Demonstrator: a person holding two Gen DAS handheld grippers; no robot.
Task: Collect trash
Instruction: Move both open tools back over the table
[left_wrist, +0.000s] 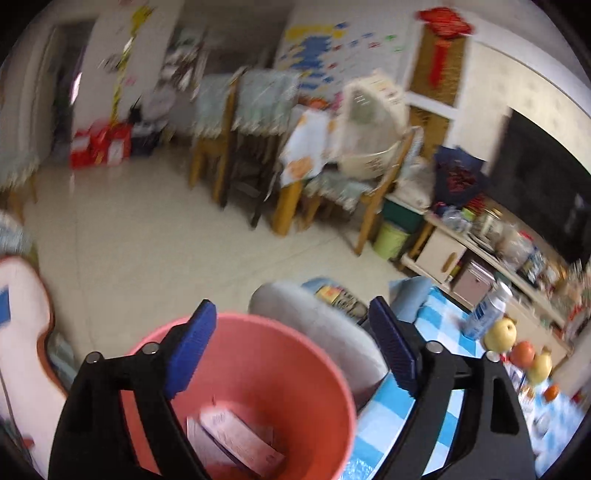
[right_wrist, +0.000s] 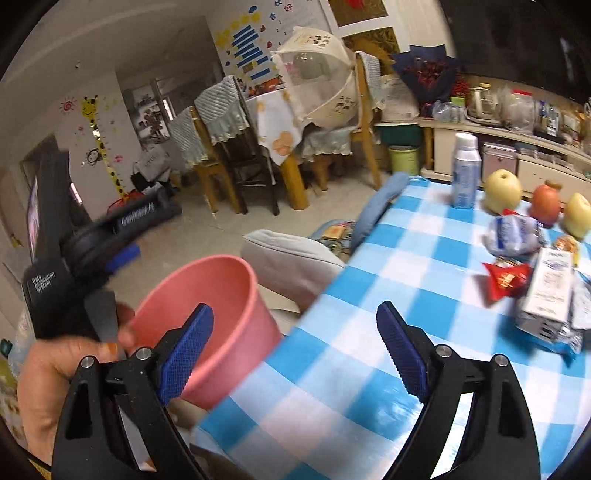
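Observation:
A pink bin (left_wrist: 258, 387) sits low beside the table's left edge, with crumpled paper (left_wrist: 236, 439) inside. My left gripper (left_wrist: 291, 350) is open, hovering over the bin's mouth, empty. In the right wrist view the bin (right_wrist: 218, 317) is at lower left, the left gripper's body (right_wrist: 92, 251) above it in a hand. My right gripper (right_wrist: 295, 350) is open and empty over the blue checked tablecloth (right_wrist: 388, 280). Trash lies at the right: a red wrapper (right_wrist: 506, 278), a white carton (right_wrist: 550, 291), a crumpled white-blue bag (right_wrist: 513, 234).
A white bottle (right_wrist: 466, 171), two yellow apples (right_wrist: 503, 191) and a red fruit (right_wrist: 546, 205) stand at the table's far side. A grey cushioned seat (right_wrist: 291, 258) sits by the table edge. Chairs (right_wrist: 221, 147) and a covered table stand beyond on the tiled floor.

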